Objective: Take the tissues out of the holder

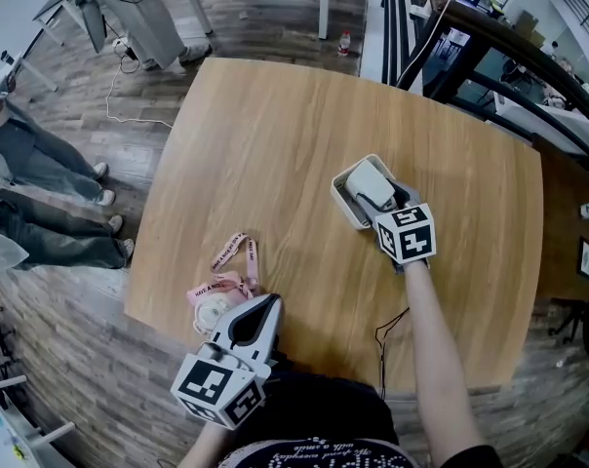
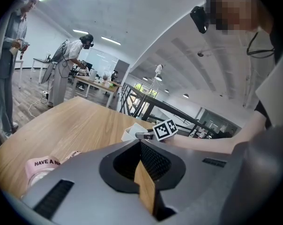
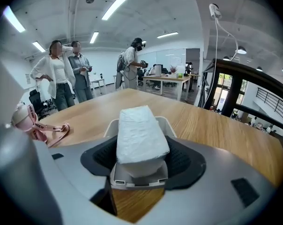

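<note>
A white pack of tissues (image 1: pixel 370 183) lies in a white holder (image 1: pixel 345 203) at the middle right of the wooden table (image 1: pixel 275 144). My right gripper (image 1: pixel 383 201) reaches into the holder from its near side and is shut on the pack. In the right gripper view the tissue pack (image 3: pixel 140 135) sits between the black pads, with the holder's rim (image 3: pixel 109 125) showing around it. My left gripper (image 1: pixel 269 306) hovers at the table's near edge, shut with nothing in it. In the left gripper view its tips (image 2: pixel 140 144) meet, and the holder (image 2: pixel 131 133) shows far ahead.
A pink lanyard with a round pale item (image 1: pixel 226 283) lies on the table just beyond my left gripper. A thin black cable (image 1: pixel 387 334) crosses the near edge. People (image 1: pixel 41 203) stand on the floor to the left. A railing (image 1: pixel 490 37) runs behind the table.
</note>
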Tool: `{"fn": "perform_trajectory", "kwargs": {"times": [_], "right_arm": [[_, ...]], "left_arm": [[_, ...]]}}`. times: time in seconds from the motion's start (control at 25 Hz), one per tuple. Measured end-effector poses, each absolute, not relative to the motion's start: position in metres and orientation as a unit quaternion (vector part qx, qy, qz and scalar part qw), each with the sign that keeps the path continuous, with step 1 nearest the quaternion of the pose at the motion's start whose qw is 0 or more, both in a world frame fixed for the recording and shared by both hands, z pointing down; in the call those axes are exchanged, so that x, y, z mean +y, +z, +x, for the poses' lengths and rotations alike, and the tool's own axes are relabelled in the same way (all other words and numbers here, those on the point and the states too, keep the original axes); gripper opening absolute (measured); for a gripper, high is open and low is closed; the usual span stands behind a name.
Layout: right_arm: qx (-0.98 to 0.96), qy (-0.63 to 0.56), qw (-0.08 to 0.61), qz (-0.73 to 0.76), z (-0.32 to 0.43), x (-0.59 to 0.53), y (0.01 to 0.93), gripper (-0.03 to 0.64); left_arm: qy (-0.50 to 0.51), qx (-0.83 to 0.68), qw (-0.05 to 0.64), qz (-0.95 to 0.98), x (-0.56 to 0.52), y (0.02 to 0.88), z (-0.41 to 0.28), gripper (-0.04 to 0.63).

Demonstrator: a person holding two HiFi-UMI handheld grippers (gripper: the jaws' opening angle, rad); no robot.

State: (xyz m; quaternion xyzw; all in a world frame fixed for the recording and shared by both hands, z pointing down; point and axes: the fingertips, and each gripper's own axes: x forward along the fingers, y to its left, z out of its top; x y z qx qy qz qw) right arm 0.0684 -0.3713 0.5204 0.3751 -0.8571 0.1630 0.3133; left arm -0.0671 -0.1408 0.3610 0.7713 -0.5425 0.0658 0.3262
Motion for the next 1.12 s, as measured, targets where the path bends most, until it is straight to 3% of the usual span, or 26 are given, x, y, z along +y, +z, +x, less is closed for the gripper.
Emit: {"fn": "perform_trajectory", "kwargs": {"times": [1.12], "right_arm": [[-0.854,0.16,0.315,0.381,0.0705,-0.3722,0.5232,0.284]], "left_arm": [[0.059,-0.547,0.322,0.77,-0.1386,0.359,-0.0701,0.005]]}}
